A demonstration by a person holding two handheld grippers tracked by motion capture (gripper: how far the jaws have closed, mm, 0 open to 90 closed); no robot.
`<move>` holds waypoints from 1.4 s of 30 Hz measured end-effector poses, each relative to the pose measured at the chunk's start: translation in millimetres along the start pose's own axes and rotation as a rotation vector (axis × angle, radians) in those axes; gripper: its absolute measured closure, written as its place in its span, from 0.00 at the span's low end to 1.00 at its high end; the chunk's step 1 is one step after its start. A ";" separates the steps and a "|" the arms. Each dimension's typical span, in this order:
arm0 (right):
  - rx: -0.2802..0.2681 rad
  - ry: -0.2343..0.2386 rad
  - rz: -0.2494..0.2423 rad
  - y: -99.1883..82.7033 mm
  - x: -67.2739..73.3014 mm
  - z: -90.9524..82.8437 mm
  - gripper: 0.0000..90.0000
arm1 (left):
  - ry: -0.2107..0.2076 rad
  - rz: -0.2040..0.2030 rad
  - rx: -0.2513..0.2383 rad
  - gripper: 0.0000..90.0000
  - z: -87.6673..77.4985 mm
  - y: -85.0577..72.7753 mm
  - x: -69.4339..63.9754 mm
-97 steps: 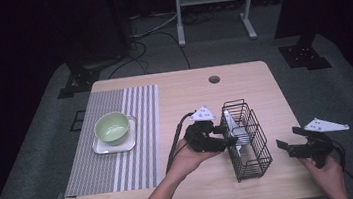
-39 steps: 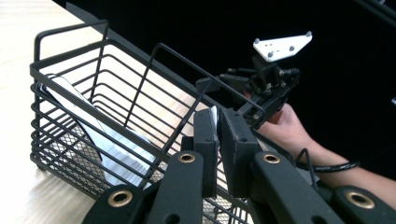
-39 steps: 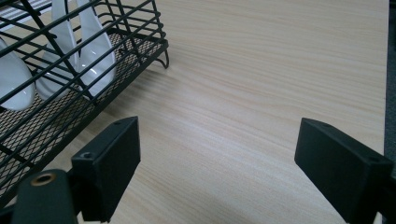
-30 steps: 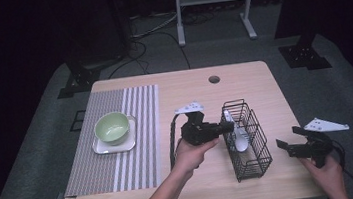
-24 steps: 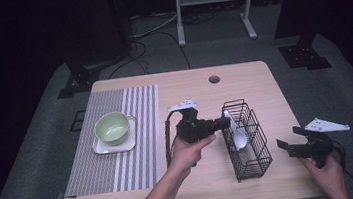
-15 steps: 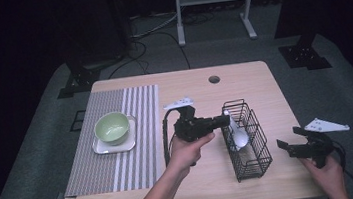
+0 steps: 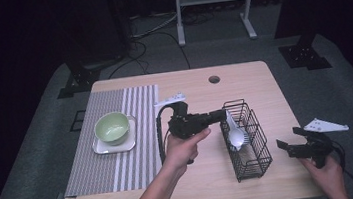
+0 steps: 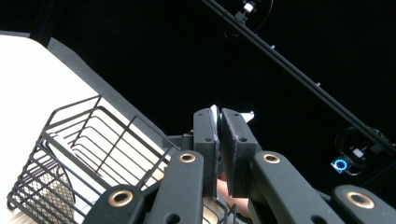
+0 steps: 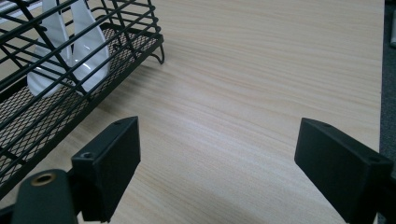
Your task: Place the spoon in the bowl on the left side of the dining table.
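One spoon (image 7: 234, 134) leaving the wire basket (image 7: 249, 157), pinched in my left tongs (image 7: 220, 116).
I lift straight up clear of the rim; right tongs (image 7: 287, 146) spread, resting on the bench (image 7: 209, 186).

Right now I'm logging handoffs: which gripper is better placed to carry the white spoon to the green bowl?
Left. The left gripper grips the white spoon; the green bowl sits on its side. The right gripper is open, far off.

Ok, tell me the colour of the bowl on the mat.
Pale green bowl, clearest in the high view.
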State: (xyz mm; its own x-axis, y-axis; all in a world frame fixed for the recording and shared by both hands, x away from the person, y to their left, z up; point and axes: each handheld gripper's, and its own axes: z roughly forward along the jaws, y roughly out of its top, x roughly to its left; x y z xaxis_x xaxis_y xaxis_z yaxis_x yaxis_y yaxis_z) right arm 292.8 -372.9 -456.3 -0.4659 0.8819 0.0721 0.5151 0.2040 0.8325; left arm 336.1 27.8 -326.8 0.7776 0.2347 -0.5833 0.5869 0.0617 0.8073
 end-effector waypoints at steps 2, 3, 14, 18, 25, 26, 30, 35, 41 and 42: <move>0.002 0.000 0.002 -0.1 0.0 0.3 0.15 | 0.004 0.008 0.003 0.95 -2.3 1.4 -0.9; 0.003 0.001 0.003 -0.2 0.0 0.6 0.15 | 0.004 0.008 0.003 0.95 -2.3 1.4 -0.9; 0.005 0.000 0.005 -0.9 -0.8 1.5 0.15 | 0.010 -0.036 -0.033 0.95 -13.4 2.0 7.7; 0.006 -0.001 0.006 -1.0 -0.9 1.3 0.15 | 0.023 -0.035 -0.039 0.95 -17.6 2.9 9.1; 0.007 -0.001 0.008 -1.1 -0.8 2.1 0.15 | 0.047 -0.052 -0.054 0.95 -28.9 2.4 16.1; 0.007 -0.001 0.008 -1.1 -0.8 2.1 0.15 | 0.052 -0.055 -0.056 0.95 -31.5 2.2 17.8; 0.009 -0.003 0.006 -1.4 -1.4 2.4 0.15 | 0.080 -0.079 -0.078 0.95 -43.8 -0.1 27.2; 0.013 -0.006 0.008 -1.5 -1.4 3.0 0.15 | 0.112 -0.098 -0.095 0.95 -57.1 -2.7 37.6; 0.015 -0.007 0.010 -1.3 -0.8 3.7 0.15 | 0.145 -0.106 -0.114 0.95 -70.6 -3.8 47.0; 0.015 -0.008 0.010 -1.3 -0.8 3.8 0.15 | 0.152 -0.110 -0.119 0.95 -74.2 -3.9 49.4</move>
State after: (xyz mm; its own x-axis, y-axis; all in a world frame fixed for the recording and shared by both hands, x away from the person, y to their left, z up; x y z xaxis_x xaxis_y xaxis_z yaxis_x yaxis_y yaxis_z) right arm 295.2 -372.2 -459.5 -0.4550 0.8872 0.0760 0.5305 0.2015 0.8234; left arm 355.5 111.2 -352.2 0.6623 0.3634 -0.6552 0.6284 0.2068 0.7499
